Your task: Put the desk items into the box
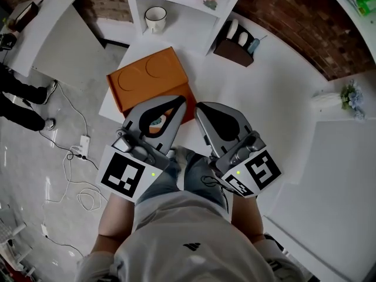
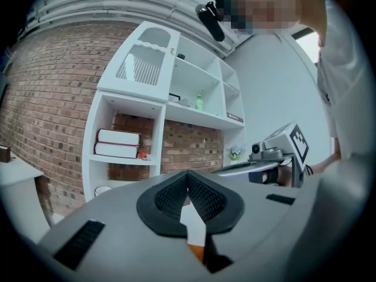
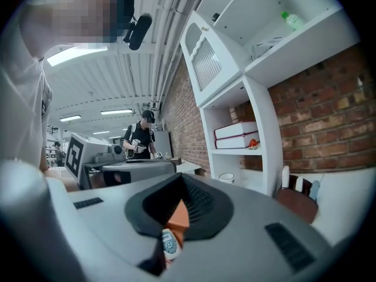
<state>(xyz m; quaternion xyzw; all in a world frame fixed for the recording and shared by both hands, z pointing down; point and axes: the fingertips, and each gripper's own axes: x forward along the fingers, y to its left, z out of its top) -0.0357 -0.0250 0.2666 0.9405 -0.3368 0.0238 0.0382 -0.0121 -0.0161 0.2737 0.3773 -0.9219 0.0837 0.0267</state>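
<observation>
While nothing is gripped yet, the person holds both tools close in front of the body, roughly level and pointing forward over the desk edge, which looks like a ready stance, not a reach. The left gripper has its jaws together at the tips with nothing between them; only white desk and a strip of orange show through the gap behind the pads. The right gripper is likewise closed and empty, though a small white-and-teal thing shows below it that I cannot identify. Just beyond both tips sits the orange box, its top with two round recesses apparently closed, so it likely needs opening first. Farther across the white desk stands a brown holder with pale items in it, and a small flower pot off to the right. A white mug rests on the shelf unit against the brick wall.
</observation>
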